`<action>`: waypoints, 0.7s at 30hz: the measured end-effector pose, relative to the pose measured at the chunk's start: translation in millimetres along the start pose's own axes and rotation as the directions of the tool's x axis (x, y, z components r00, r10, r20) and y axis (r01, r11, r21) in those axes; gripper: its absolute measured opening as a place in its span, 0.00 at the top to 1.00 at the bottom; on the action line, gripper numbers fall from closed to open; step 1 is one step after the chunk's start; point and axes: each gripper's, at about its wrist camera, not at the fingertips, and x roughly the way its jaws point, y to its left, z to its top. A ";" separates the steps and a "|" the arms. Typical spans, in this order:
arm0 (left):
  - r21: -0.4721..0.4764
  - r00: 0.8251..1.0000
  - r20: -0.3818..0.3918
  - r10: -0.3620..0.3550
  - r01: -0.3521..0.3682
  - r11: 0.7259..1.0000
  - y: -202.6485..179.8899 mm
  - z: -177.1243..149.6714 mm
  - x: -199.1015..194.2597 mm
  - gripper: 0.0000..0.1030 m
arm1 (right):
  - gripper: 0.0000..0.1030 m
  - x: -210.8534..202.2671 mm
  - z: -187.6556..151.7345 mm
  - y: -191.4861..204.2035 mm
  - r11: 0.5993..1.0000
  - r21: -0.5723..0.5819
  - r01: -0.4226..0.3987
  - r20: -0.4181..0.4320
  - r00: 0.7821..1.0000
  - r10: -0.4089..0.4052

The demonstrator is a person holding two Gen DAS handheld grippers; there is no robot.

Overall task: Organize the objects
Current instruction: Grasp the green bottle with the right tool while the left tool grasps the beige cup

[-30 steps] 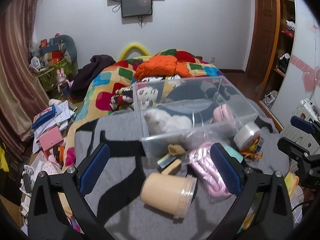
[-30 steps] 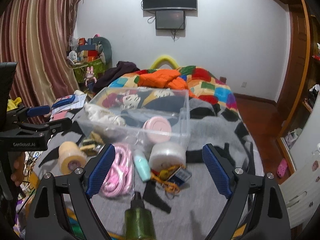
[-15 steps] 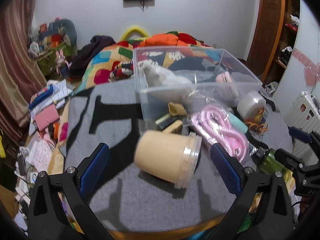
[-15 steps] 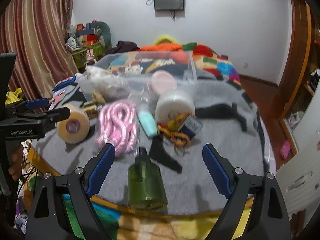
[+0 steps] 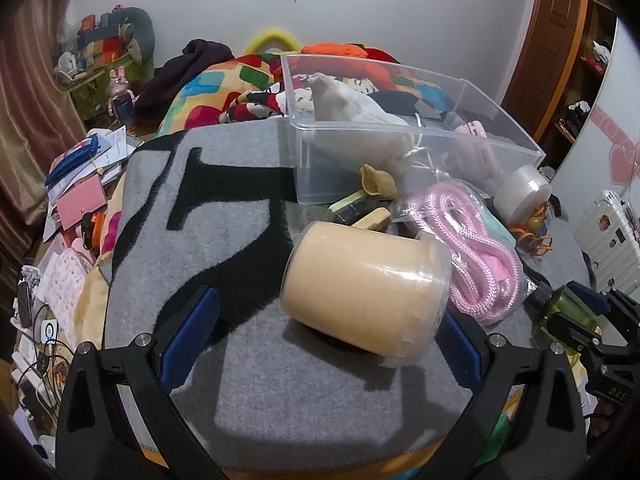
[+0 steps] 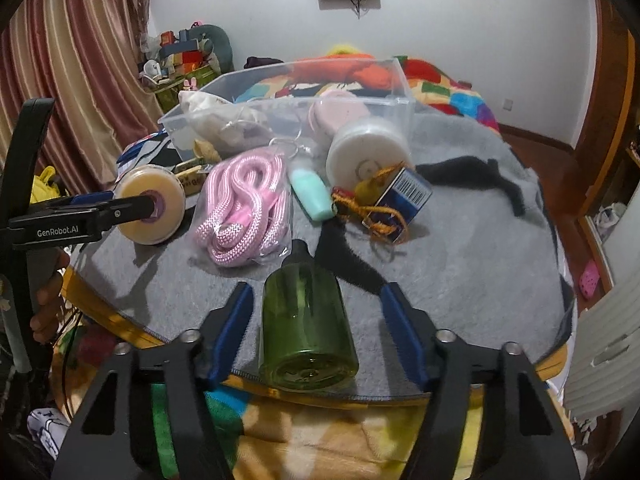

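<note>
**Near bench edge: two grabs pending, bin barely filled**

At the clear plastic storage bin (image 5: 416, 136): only a white cloth pouch (image 5: 360, 120) and pink round case (image 6: 338, 116) inside. Rest is loose on the bench (image 5: 248, 380).

Left claw (image 5: 320, 344): wide apart, straddling the tan cylindrical jar (image 5: 364, 292), no contact seen.

Right claw (image 6: 316, 324): closing around the green translucent bottle (image 6: 306, 328), pads not touching yet.

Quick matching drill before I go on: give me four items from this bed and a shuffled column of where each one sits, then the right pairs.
Items:
1. green bottle
2. tan jar
3. white pouch
4. pink rope

Places:
A. inside the clear bin
B. lying between the left hand-held gripper's jaws
C. bagged, on the blanket between jar and bottle
D. lying between the right hand-held gripper's closing jaws

Pairs: 1-D, 2-B, 3-A, 4-C
</note>
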 end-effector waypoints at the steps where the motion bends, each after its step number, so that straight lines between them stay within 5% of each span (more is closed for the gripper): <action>1: 0.004 1.000 0.004 0.002 -0.002 1.000 -0.7 0.5 0.0 0.01 | 0.48 1.1 -0.5 -0.1 1.000 0.003 -0.003 -0.006 1.000 0.003; 6: 0.030 0.999 0.033 0.020 -0.021 0.999 -7.5 4.1 0.6 0.02 | 0.60 6.4 -2.9 -4.2 0.999 0.031 -0.026 -0.024 0.999 0.027; 13: 0.039 0.999 0.034 -0.017 0.015 0.999 -13.7 7.0 0.5 0.33 | 0.63 3.9 -2.6 -7.9 0.999 0.047 -0.015 -0.015 1.000 0.016; 21: 0.028 0.999 0.037 0.005 -0.006 1.000 -15.6 7.7 -7.7 0.36 | 0.63 -5.4 2.8 -12.4 0.998 0.055 -0.008 0.024 1.000 0.007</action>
